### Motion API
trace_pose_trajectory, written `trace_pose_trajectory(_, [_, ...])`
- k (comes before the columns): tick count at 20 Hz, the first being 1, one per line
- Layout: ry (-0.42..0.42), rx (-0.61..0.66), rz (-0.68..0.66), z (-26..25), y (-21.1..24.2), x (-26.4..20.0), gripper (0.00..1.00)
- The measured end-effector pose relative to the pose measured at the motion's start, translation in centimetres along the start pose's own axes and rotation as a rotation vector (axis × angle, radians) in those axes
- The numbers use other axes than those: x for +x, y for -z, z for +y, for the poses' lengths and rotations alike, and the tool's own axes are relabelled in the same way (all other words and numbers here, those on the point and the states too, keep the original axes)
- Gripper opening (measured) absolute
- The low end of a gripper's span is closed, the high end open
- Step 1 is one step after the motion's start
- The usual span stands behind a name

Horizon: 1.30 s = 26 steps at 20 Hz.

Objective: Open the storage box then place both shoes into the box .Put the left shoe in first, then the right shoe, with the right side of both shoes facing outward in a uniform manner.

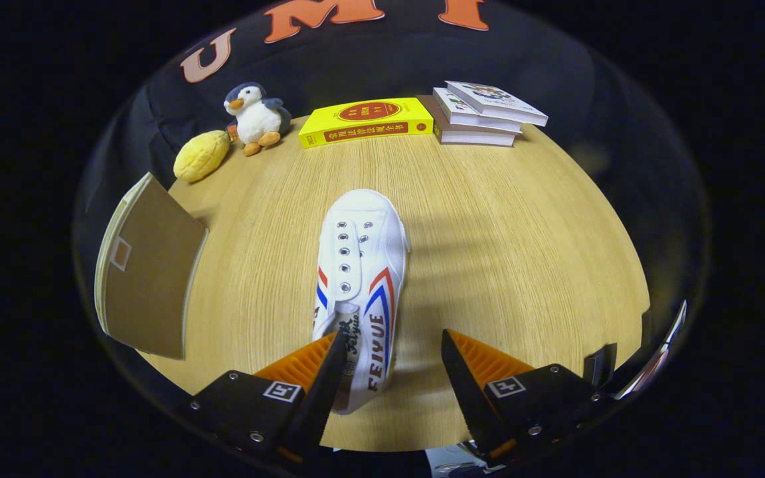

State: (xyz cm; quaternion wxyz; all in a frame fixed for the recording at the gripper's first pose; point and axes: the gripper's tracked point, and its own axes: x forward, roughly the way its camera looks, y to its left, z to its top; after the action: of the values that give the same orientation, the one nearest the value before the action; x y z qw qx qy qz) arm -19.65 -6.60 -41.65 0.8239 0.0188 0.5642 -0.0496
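Gripper view: the tool (392, 352) is spread wide, grasping nothing. A white shoe (361, 279) lies mid-tabletop (522, 239), toe pointing to the far edge; its heel sits between the fingers, apparently touching the left finger (329, 378). The storage box (147, 279) stands at the left edge. Books (479, 113) line the far edge.

**Bright, even light with strong fisheye bend**

The worktop (489, 219) is evenly lit from above. A soft striped shadow falls beside the shoe (359, 265). The centre is sharp; edges curve and dim. A faint glare smudge sits near the books (482, 113).
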Motion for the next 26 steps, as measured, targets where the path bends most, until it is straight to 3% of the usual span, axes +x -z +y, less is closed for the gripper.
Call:
trace_pose_trajectory(5, [0.022, -0.077, -0.048, -0.5, -1.2, 2.0, 0.81])
trace_pose_trajectory(13, [-0.127, -0.014, -0.043, 0.5, -1.7, 3.2, 0.73])
trace_pose_trajectory(16, [-0.208, 0.141, 0.022, 1.7, -0.9, 3.4, 0.54])
trace_pose_trajectory(17, [-0.206, 0.176, 0.025, 1.7, -1.0, 2.9, 0.36])
trace_pose_trajectory(18, [-0.204, 0.178, 0.028, 2.0, -0.9, 3.0, 0.3])
trace_pose_trajectory(20, [-0.193, 0.178, 0.017, 1.9, -1.1, 2.5, 0.25])
trace_pose_trajectory(23, [-0.204, 0.251, 0.005, 2.0, -1.4, 2.2, 0.05])
trace_pose_trajectory(26, [-0.209, 0.297, -0.001, 2.6, -2.2, 1.2, 0.04])
